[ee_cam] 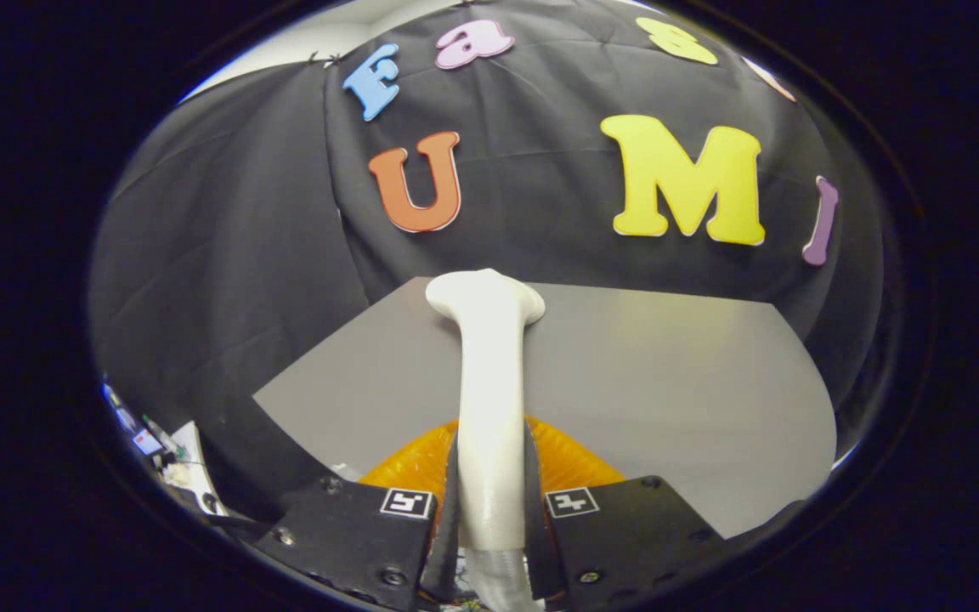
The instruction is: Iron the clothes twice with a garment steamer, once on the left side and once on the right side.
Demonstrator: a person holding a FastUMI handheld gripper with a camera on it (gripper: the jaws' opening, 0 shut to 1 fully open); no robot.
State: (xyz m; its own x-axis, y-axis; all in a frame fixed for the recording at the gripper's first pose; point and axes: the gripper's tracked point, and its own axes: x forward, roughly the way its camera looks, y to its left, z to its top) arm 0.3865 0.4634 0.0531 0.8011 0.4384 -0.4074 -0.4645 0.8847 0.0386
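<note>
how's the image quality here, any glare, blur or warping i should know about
Gripper view: strong fisheye warping, so the grey table edges bow and the booth's wall bulges; the white steamer, clamped between the fingers of the gripper, looks stretched, its head beyond them. Soft sheen on the table, no harsh glare. The orange garment just behind the fingers is slightly soft; the rest looks fairly sharp.

My tool (490,501) holds the garment steamer (489,391) between its fingers, pressed from both sides; the steamer reaches forward over the clothes (570,459), which lie on the table (668,382) just ahead.
</note>
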